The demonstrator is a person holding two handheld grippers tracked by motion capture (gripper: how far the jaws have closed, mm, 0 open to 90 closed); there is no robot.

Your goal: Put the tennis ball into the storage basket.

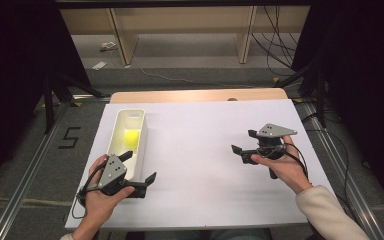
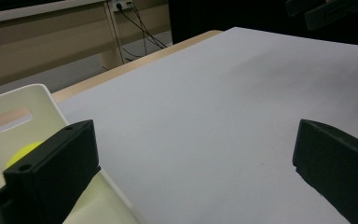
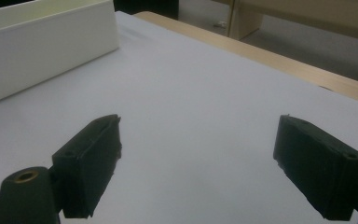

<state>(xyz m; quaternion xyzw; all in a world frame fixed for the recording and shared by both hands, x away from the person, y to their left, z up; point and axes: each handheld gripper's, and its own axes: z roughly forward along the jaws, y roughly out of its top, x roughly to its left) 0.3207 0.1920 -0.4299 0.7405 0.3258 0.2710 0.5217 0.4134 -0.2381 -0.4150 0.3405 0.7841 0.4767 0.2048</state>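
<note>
Two grippers stand released: the left gripper [image 1: 139,169] beside the white bin [image 1: 121,121] holding the yellow ball [image 1: 131,137], the right gripper [image 1: 243,143] well apart over the desk [image 1: 200,150]. Reach in from above, straddling the ball squarely.

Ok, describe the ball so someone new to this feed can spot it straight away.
Start at the white sheet covering the table, then find the long white bin along its left side. The ball lies inside, around its middle, beyond the left claw. It is the one bright yellow-green thing there.
</note>
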